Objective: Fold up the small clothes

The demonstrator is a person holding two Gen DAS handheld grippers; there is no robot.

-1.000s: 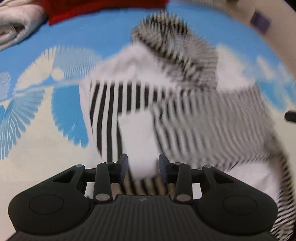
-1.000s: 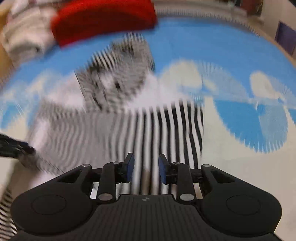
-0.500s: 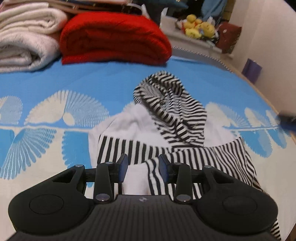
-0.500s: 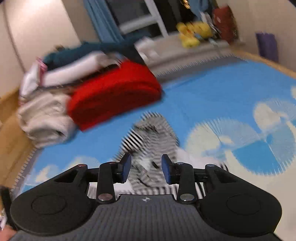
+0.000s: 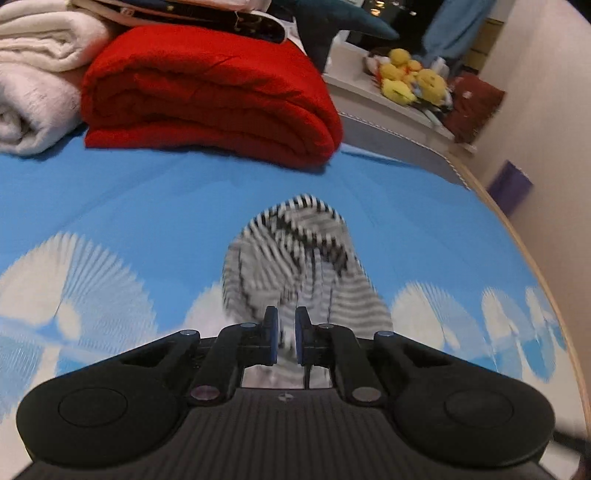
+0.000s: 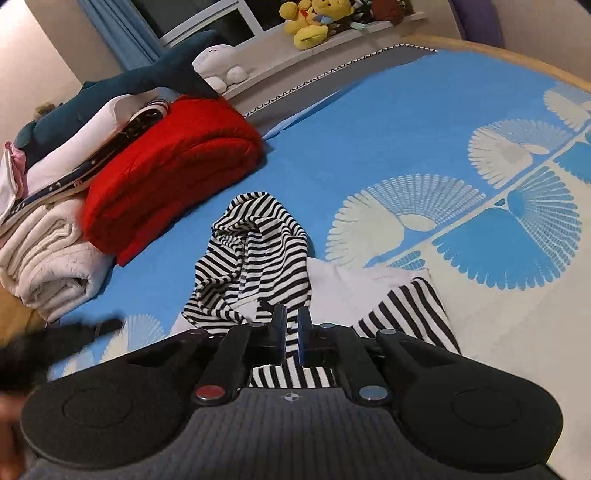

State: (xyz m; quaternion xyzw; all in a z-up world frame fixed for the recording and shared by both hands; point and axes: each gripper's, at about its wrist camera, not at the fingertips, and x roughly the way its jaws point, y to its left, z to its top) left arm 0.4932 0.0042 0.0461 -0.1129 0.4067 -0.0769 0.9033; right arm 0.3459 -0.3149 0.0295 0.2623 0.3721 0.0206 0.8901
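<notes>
A blue bedspread [image 6: 388, 122] with pale fan prints covers the bed; at its far side lie a folded red blanket [image 6: 173, 170], white towels [image 6: 48, 251] and a dark plush shark [image 6: 122, 81], with yellow soft toys [image 6: 310, 18] on a ledge beyond. Nothing stands between the grippers and the hoodie [image 6: 258, 251]. The right view shows it sharply: black-and-white stripes, hood crumpled, white panel beside it; the left view shows only a blurred hood [image 5: 299, 266]. It lies mid-bed, just ahead of both grippers. The left gripper [image 5: 286, 341] and right gripper [image 6: 291, 338] are closing, jaws nearly together; whether they pinch cloth I cannot tell.
</notes>
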